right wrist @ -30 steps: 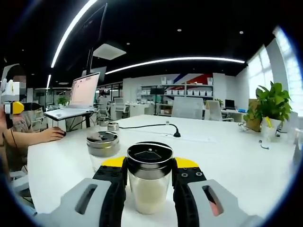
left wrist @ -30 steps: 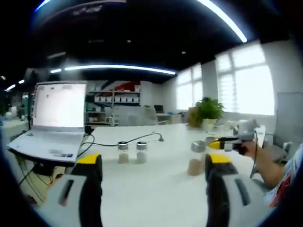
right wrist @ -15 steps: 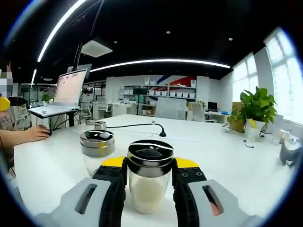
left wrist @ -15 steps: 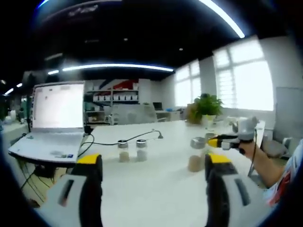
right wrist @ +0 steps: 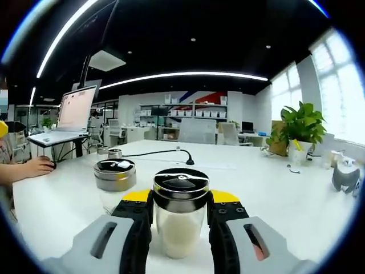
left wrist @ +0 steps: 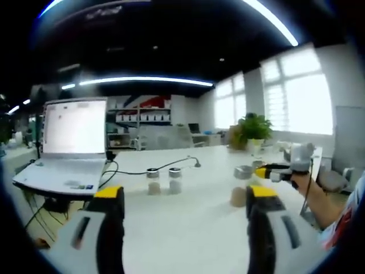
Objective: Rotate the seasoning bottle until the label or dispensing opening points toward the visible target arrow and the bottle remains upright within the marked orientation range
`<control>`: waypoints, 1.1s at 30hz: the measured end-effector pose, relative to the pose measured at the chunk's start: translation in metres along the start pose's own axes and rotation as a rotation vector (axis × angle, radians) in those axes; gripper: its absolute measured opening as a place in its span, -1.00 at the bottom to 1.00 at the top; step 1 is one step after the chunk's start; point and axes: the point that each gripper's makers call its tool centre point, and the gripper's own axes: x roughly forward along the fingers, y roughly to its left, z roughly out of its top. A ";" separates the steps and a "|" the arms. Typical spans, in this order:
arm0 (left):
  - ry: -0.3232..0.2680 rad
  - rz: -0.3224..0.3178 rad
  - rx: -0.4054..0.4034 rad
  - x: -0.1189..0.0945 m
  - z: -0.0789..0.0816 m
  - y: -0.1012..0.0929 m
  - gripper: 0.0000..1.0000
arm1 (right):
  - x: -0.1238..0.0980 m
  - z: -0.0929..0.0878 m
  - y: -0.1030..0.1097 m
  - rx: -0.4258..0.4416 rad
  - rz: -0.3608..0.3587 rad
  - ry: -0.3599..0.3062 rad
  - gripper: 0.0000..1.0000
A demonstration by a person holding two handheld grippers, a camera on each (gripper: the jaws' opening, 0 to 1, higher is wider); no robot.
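A glass seasoning bottle (right wrist: 180,222) with pale powder and a black-topped metal lid stands upright on the white table (right wrist: 285,200). My right gripper (right wrist: 181,201) is shut on it, one yellow-tipped finger against each side. A second bottle (right wrist: 115,181) of the same kind stands just left of it. In the left gripper view, the right gripper (left wrist: 278,171) comes in from the right at a metal-lidded bottle (left wrist: 239,189). My left gripper (left wrist: 183,197) hangs open above the table with nothing between its fingers.
Two small bottles (left wrist: 163,181) stand mid-table, with a black cable (left wrist: 171,165) behind them. An open laptop (left wrist: 68,142) sits at the left edge. A potted plant (right wrist: 299,128) and a small grey object (right wrist: 345,177) are at the right. A person's hand (right wrist: 34,166) rests on the table.
The right gripper view has swung to the right across the room, with the bottle still held between the jaws. The left gripper view has barely shifted.
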 end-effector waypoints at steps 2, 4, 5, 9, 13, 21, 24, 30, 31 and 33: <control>0.003 0.006 -0.004 0.000 -0.001 0.002 0.86 | 0.000 0.000 0.000 0.003 0.001 0.001 -0.27; 0.007 0.010 0.003 0.000 -0.001 0.002 0.86 | 0.000 0.000 0.000 0.004 0.001 0.000 -0.27; 0.006 0.021 0.021 0.000 -0.001 0.003 0.86 | 0.000 0.000 0.000 0.006 0.002 -0.001 -0.27; -0.052 0.010 0.024 -0.001 0.011 0.001 0.87 | 0.000 0.000 0.000 0.009 0.015 -0.010 -0.27; -0.062 -0.004 0.011 -0.004 0.014 0.000 0.88 | 0.000 -0.001 0.000 -0.007 0.044 -0.027 -0.26; -0.043 0.005 0.010 -0.002 0.009 0.004 0.87 | -0.013 0.017 -0.007 0.007 0.136 -0.108 0.09; -0.038 -0.004 0.016 -0.001 0.009 0.001 0.88 | -0.020 0.028 -0.020 0.043 0.168 -0.151 0.16; -0.046 -0.007 0.011 -0.003 0.011 -0.001 0.87 | -0.025 0.047 -0.031 0.073 0.337 -0.191 0.24; -0.049 -0.010 0.012 -0.003 0.012 -0.001 0.87 | -0.026 0.047 -0.030 0.055 0.392 -0.184 0.22; -0.043 -0.016 0.015 -0.003 0.011 -0.001 0.88 | -0.028 0.049 -0.031 0.059 0.459 -0.177 0.12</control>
